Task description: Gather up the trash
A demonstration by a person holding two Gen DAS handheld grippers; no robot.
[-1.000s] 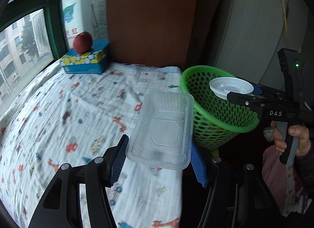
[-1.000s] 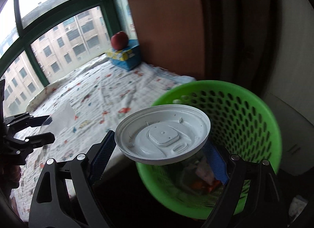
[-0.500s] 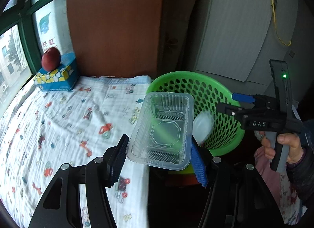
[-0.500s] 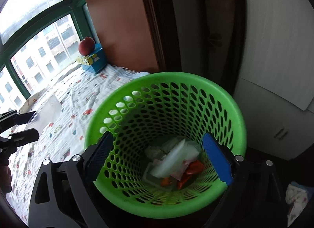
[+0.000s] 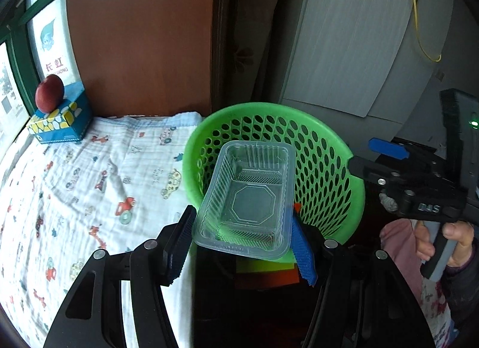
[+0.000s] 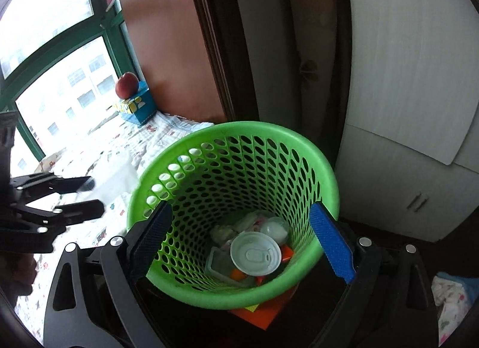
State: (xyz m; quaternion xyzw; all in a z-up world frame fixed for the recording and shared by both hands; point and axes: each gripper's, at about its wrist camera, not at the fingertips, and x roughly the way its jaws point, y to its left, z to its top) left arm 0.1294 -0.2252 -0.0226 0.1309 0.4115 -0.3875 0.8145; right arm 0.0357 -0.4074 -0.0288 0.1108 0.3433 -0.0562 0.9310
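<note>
Printed muslin cloth [image 5: 98,174] with small cartoon cars covers the bed, and a blue tissue box [image 5: 60,122] with a red apple [image 5: 49,93] on top sits at its far end by the green-framed window [image 6: 60,57]. Behind that we see a brown wood panel [image 5: 140,33], then a white cabinet [image 5: 353,33] with a yellow cable [image 5: 419,18] hanging on it. Our left gripper [image 5: 242,246] is clamped on a clear plastic tray [image 5: 248,201], pads pressing its long sides, and holds it over the near rim of the green mesh basket [image 5: 323,168] that stands just beside the bed's edge. Our right gripper [image 6: 242,246] has its jaws spread wide with nothing between them; they have just been opening, and they hang over the basket mouth. The white round lid [image 6: 256,253] lies face up on the trash at the basket bottom, resting on another clear container [image 6: 218,264] with orange scraps and crumpled wrappers around it. Something orange and flat sits under the basket; we can't tell what. In the left wrist view the tray blocks the basket's contents. The hand [image 5: 443,246] on the right gripper's handle is cut off at the frame edge. In the right wrist view the window glare washes out the cloth and most of the tray.
</note>
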